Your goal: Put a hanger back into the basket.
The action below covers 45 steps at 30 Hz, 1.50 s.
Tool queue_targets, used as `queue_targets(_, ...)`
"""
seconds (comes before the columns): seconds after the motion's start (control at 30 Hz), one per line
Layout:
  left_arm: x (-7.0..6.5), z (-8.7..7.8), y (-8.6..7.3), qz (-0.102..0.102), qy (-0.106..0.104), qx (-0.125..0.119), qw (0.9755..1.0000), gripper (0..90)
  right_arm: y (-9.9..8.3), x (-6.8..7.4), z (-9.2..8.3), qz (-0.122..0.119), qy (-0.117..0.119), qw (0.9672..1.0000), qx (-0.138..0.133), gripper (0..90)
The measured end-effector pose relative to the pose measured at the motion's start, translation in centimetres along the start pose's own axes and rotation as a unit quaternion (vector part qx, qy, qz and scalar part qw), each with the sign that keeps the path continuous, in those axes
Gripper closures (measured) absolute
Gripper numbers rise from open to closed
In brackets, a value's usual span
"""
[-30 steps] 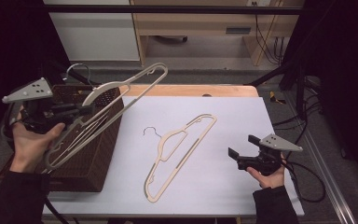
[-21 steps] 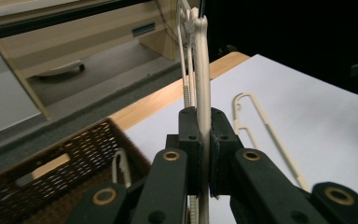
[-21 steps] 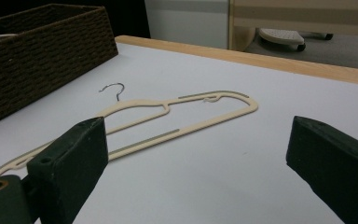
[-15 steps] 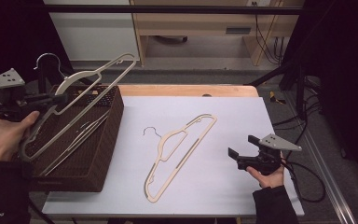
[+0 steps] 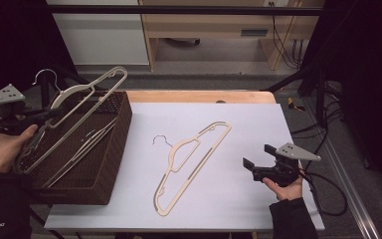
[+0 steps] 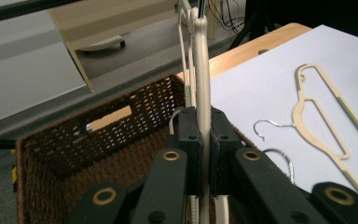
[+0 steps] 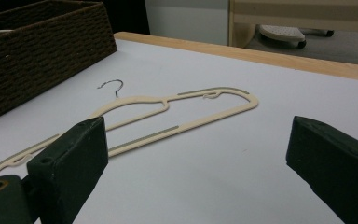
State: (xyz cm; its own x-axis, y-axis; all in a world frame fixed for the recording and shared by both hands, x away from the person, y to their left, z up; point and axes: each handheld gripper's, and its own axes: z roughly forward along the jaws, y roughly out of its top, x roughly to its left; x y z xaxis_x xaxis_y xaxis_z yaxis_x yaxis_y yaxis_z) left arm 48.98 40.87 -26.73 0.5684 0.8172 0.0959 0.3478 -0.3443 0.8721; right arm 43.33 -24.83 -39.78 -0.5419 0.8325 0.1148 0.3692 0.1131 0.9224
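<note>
My left gripper is shut on a cream hanger, held tilted above the brown wicker basket at the table's left edge. A second cream hanger with a metal hook lies flat on the white table top in the middle. My right gripper stands open near the right front, low over the table, with nothing between its jaws.
More hangers lie inside the basket. A wooden strip runs along the table's far edge. Cables trail off the right side. A shelf unit stands behind the table.
My left hand has carried the held hanger leftward and lower, so it now slants across the basket's far left. The right gripper and the flat hanger have kept still.
</note>
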Motion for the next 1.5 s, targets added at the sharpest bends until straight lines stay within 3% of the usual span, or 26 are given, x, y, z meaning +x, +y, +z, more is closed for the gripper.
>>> queue_targets(0.47, 1.0, 0.6, -3.8, 0.017, 0.023, 0.054, 0.9981, 85.8, -0.1, 0.0, 0.2, -0.001, -0.002, 1.0, 0.002, 5.6)
queue_targets(0.7, 0.5, 2.1, -5.8, 0.036, 0.029, 0.091, 0.9948, 85.7, -0.2, -0.1, 0.2, 0.001, -0.003, 1.0, 0.005, 5.5)
queue_targets(0.93, -0.2, 4.1, -8.3, 0.037, 0.03, 0.097, 0.9942, 85.8, -0.2, 0.0, 0.3, 0.0, -0.002, 1.0, 0.007, 5.5)
queue_targets(1.03, -0.4, 4.8, -9.2, 0.045, 0.034, 0.116, 0.9917, 85.7, -0.2, 0.0, 0.3, 0.0, -0.001, 1.0, 0.007, 5.5)
queue_targets(1.13, -0.5, 5.0, -9.7, 0.038, 0.032, 0.123, 0.9911, 84.9, -0.2, 0.0, 0.3, 0.0, -0.001, 1.0, 0.007, 5.5)
queue_targets(1.23, -0.5, 4.3, -9.2, 0.008, 0.028, 0.094, 0.9952, 79.2, -0.2, 0.1, 0.4, 0.001, 0.0, 1.0, 0.008, 5.5)
queue_targets(1.5, -1.7, 2.0, -7.3, -0.022, 0.032, 0.021, 0.999, 67.7, -0.1, 0.2, 0.2, 0.0, 0.001, 1.0, 0.005, 5.5)
